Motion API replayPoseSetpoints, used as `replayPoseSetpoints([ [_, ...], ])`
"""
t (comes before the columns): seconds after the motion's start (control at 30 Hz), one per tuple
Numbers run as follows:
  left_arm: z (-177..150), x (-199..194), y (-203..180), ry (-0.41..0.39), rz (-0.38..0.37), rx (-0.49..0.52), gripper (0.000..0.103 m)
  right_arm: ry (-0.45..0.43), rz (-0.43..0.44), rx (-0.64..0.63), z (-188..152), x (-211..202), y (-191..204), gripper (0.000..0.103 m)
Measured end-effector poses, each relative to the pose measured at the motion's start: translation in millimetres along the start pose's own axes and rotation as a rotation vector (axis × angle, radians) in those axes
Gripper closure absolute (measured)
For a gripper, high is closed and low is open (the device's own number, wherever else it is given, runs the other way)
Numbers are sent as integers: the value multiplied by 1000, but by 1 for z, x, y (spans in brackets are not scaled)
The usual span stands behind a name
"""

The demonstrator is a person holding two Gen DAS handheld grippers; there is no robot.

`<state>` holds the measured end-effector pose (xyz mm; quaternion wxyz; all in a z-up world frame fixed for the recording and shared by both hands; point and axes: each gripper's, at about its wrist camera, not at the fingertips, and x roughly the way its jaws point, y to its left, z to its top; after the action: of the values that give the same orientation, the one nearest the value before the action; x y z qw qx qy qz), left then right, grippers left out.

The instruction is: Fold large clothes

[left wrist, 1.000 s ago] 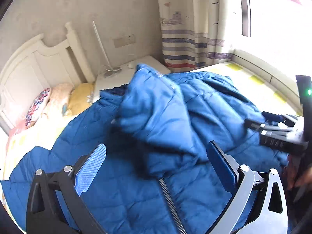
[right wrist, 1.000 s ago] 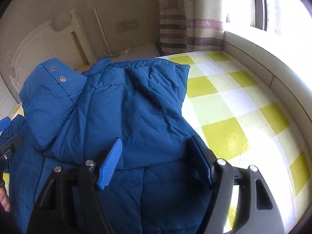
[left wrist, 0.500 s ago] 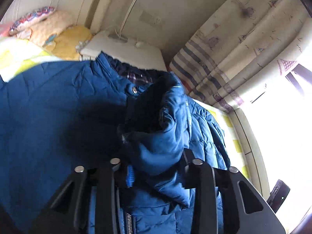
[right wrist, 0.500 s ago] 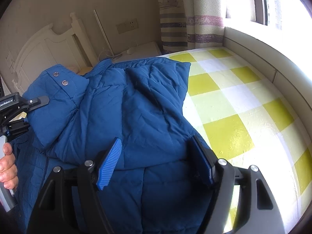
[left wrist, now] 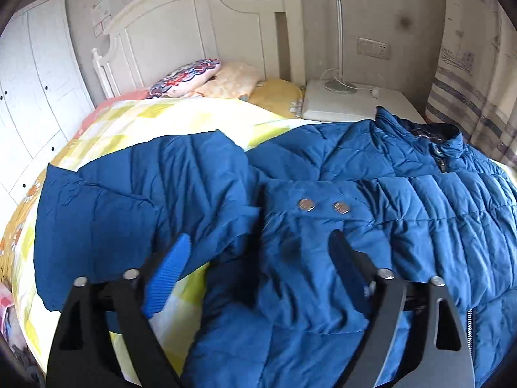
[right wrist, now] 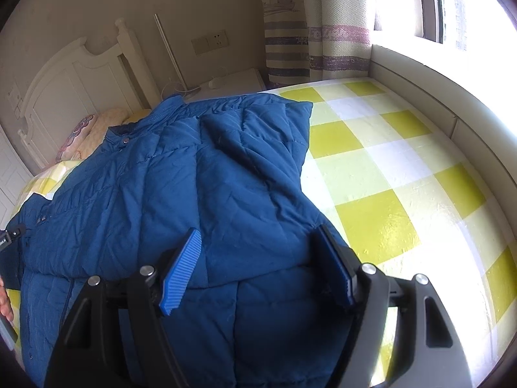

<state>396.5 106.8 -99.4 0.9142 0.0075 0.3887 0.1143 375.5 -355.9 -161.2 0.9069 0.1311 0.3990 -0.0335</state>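
— Left wrist view first: what does it show?

— A blue padded jacket spread across a bed with a yellow-and-white checked cover. One sleeve lies out to the left; a cuff with two metal snaps lies on the jacket's front, just beyond the left gripper. Its jaws are opening, the blue pads apart with cuff fabric lying between them but not pinched.

— And the right side?

— From the right wrist, the right gripper hangs over the jacket's folded-in sleeve, jaws spread wide, pads clear of the cloth — nothing gripped. The checked cover lies bare towards the window.

— Anything else?

— A white headboard, pillows and a white bedside table behind the collar. At the right view's left edge, fingers on the other tool's handle.
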Motion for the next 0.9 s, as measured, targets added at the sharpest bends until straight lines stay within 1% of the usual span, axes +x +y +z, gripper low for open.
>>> replayPoseSetpoints([
  [0.07,-4,2,11,-5,-67,-53,14,3,-14,-9,0,1,2,31],
  [0.13,-5,0,12,-19,-121,-79,14,5,-30,-20,0,2,5,31],
  [0.17,-5,-1,8,-30,-140,-70,14,5,-35,-23,-1,2,5,31],
  [0.23,-7,5,-11,-27,-143,-16,14,4,-44,-28,-1,1,6,31],
  [0.3,-9,20,-29,25,-149,44,14,6,-56,-32,-1,2,7,31],
  [0.33,-12,31,-36,78,-163,67,13,8,-65,-38,-1,2,8,31],
  [0.37,-15,39,-37,116,-190,69,13,11,-76,-46,-1,3,9,31],
  [0.47,-12,43,-33,155,-236,62,14,16,-97,-60,-1,4,11,31],
  [0.5,-11,44,-31,154,-255,65,20,19,-101,-63,-1,4,12,31],
  [0.53,-12,42,-30,145,-277,64,30,20,-105,-66,-1,5,12,31],
  [0.57,-14,39,-30,133,-288,68,36,21,-108,-69,-1,5,12,30],
  [0.63,-17,27,-25,106,-302,62,53,21,-110,-70,-1,4,12,30],
  [0.7,-23,12,-20,84,-312,60,57,22,-109,-69,0,4,11,30],
  [0.77,-28,7,-19,106,-321,73,56,22,-107,-68,0,4,11,30],
  [0.8,-31,7,-17,120,-322,81,54,23,-112,-73,1,2,11,30],
  [0.83,-31,4,-13,119,-316,86,49,15,-131,-81,1,-2,13,30],
  [0.87,-30,-1,-10,105,-295,89,43,-8,-156,-80,1,-8,14,30],
  [0.9,-28,-9,-6,66,-238,95,26,-47,-181,-78,1,-17,17,30],
])
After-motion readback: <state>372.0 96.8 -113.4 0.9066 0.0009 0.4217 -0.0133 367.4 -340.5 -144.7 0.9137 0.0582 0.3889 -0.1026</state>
